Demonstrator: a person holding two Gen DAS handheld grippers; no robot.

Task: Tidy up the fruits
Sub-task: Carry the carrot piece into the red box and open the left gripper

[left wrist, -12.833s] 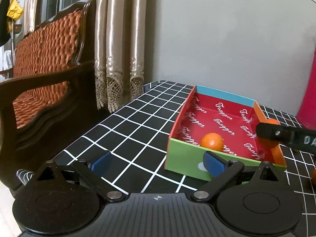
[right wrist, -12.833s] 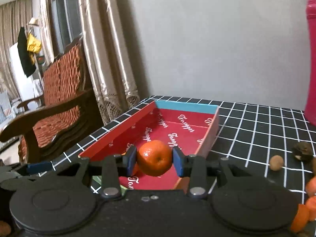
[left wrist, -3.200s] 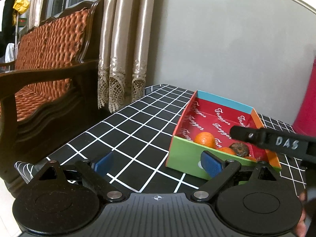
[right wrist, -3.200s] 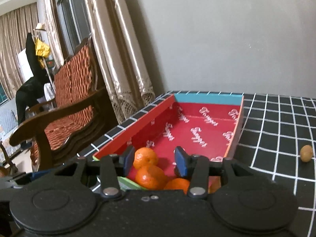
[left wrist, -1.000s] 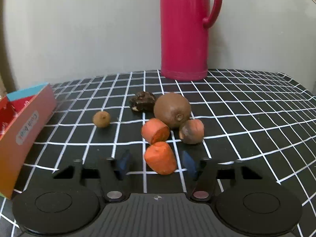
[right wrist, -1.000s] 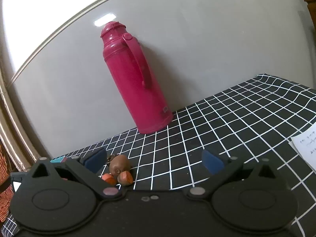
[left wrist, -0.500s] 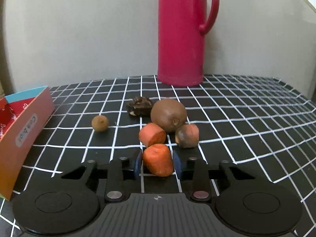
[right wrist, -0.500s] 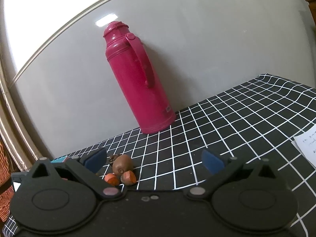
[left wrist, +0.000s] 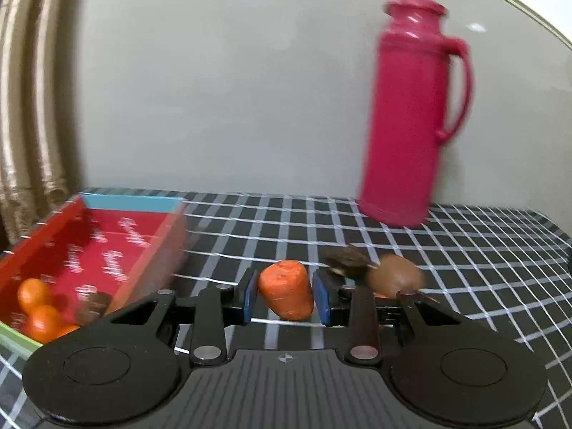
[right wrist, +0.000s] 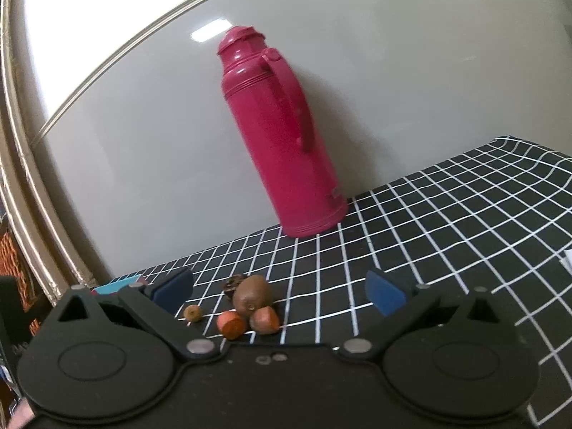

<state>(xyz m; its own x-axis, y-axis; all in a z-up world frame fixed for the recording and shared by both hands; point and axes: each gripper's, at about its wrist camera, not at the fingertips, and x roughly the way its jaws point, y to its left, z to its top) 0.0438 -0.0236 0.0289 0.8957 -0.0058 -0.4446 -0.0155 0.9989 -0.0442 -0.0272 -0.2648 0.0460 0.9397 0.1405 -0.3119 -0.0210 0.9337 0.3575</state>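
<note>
Left wrist view is smeared by motion blur, edges of most things soft. Left gripper (left wrist: 285, 298) pinches an orange carrot piece (left wrist: 286, 294), blue pads pressed flat against both its sides, the piece clear of the counter (left wrist: 464, 250) with the checked cloth showing beneath it. Just past the right finger, partly hidden behind it, a brown kiwi (left wrist: 393, 279) and a dark wrinkled lump (left wrist: 345, 260); what the lump is cannot be made out. Left of the gripper and slightly ahead, the red box (left wrist: 46, 230) with its teal far wall, its near end cut off by the frame and the gripper body; inside at the near corner, oranges (left wrist: 37, 307) and one dark item, blurred. Farther off to the right, a pink thermos (left wrist: 411, 114) upright at the wall. Curtain folds at the far left edge. Right wrist view is sharper. Right gripper (right wrist: 279, 291) has its fingers spread wide with nothing between the pads. Ahead of it and lower, nearer the left finger, the loose cluster on the counter: a second carrot piece (right wrist: 232, 323) and a reddish-brown fruit (right wrist: 265, 320) nearest, touching or nearly so; the kiwi right behind them; the dark lump behind that, mostly hidden; a small tan round fruit (right wrist: 193, 312) apart to the left. A sliver of the box's teal wall peeks behind the left finger. Thermos beyond, at the wall. A white paper corner is cut off at the right edge.
</note>
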